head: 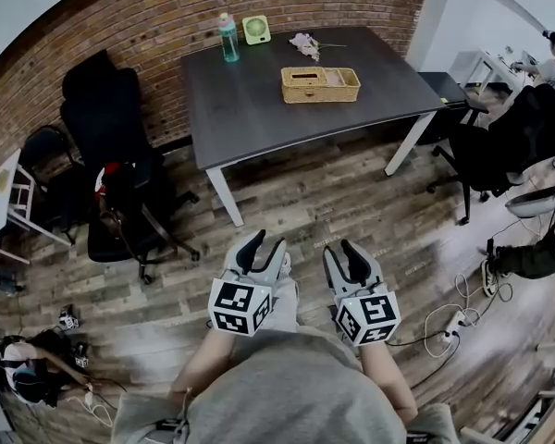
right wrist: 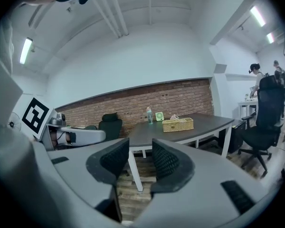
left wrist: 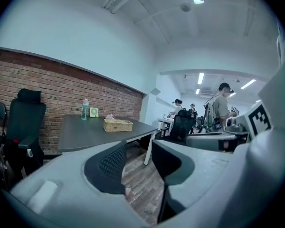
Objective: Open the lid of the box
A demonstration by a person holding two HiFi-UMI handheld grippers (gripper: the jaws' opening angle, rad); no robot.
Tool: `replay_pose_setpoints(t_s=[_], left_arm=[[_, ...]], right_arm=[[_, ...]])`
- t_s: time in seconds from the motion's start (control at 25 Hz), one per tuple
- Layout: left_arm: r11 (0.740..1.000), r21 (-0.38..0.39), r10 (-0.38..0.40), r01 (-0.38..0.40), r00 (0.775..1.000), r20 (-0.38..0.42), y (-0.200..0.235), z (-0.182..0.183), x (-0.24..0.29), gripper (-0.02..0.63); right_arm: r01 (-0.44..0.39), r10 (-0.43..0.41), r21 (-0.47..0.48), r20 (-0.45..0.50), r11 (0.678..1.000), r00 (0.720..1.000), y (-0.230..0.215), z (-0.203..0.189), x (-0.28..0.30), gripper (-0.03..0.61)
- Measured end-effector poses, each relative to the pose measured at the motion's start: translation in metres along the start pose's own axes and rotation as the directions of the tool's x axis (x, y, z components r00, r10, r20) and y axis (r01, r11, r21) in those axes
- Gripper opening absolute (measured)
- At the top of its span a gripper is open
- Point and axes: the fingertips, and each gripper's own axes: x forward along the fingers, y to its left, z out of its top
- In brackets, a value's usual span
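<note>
Nearest the person, the head view shows the left gripper (head: 264, 248) and the right gripper (head: 344, 252) side by side above the wooden floor (head: 333, 202), well short of the table (head: 259, 100). Only this view shows both grippers and the whole table top together.

The left gripper view shows the left gripper (left wrist: 138, 148) with its jaws apart and only floor between them. The right gripper view shows the right gripper (right wrist: 140, 151) likewise with jaws apart, holding and touching nothing.

Between the person and the table the floor is bare. A black office chair (head: 111, 128) stands left of the table, and cables (head: 444, 326) lie on the floor at right.

The wicker box (head: 320, 84) stands on the table, toward its far right part, untouched. Behind it are a bottle (head: 228, 38), a small green fan (head: 256, 30) and a pink flower (head: 305, 44), before the brick wall (head: 148, 17). Only the left gripper view shows a standing person (left wrist: 222, 106) in the room beyond.
</note>
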Motion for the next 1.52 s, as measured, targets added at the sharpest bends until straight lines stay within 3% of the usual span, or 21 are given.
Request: replay_pose_setpoints(t_s=[0.32, 0.8, 1.52], left_arm=[[1.000, -0.026, -0.003, 0.003, 1.000, -0.002, 0.023, 0.005, 0.047, 0.189], [1.000, -0.025, 0.018, -0.018, 1.000, 0.000, 0.089, 0.040, 0.142, 0.194], [0.999, -0.028, -0.034, 0.033, 0.999, -0.013, 0.180, 0.083, 0.266, 0.193]], right_arm=[[-0.030, 0.030, 0.018, -0.013, 0.999, 0.999, -0.029, 0.006, 0.045, 0.215], [-0.046, 0.047, 0.025, -0.030, 0.999, 0.998, -0.080, 0.038, 0.156, 0.218], [-0.019, 0.019, 0.000, -0.043, 1.000, 0.999, -0.130, 0.080, 0.297, 0.216]])
